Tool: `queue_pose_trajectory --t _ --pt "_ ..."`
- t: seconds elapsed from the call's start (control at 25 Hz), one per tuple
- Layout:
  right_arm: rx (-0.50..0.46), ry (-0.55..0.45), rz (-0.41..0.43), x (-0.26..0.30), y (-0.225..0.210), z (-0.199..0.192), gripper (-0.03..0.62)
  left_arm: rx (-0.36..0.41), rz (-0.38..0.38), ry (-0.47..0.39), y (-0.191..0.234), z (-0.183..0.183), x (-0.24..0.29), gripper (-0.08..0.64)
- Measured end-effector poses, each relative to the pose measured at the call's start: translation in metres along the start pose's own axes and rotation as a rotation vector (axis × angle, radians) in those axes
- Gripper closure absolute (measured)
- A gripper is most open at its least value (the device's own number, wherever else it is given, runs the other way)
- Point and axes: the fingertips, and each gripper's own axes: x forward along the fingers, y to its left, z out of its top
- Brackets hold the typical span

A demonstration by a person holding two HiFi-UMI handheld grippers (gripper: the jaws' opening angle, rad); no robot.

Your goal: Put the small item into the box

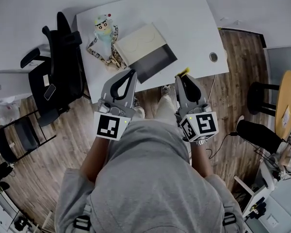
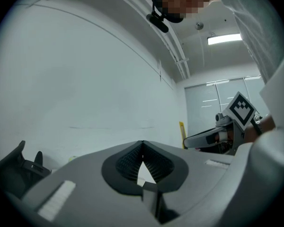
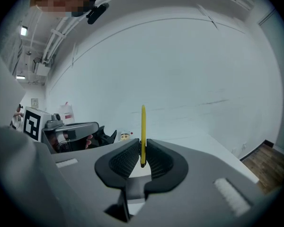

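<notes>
Now my right gripper (image 3: 142, 151) pinches a thin yellow stick (image 3: 143, 126) (left gripper (image 2: 141, 148) closed, empty); I fear this slim hold drops it short of the white open box (image 1: 138, 45) at eleven o'clock.

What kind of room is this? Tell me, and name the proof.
Probably an office or lab: a white desk, a black swivel office chair beside it, and a ceiling strip light.

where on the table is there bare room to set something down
Widest bare patch of the table: its right half, between the box and the cable hole. A narrower strip runs behind the box at the far edge. Crowded at the left: the doll and patterned cloth sit beside the box.
</notes>
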Motion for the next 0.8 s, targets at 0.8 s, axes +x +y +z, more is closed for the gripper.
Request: queue_pose_trajectory --t 0.8 --pt "-0.165 0.141 0.304 0.068 -0.013 0.007 0.528 -0.033 0.305 -0.031 0.027 0.006 0.016 0.557"
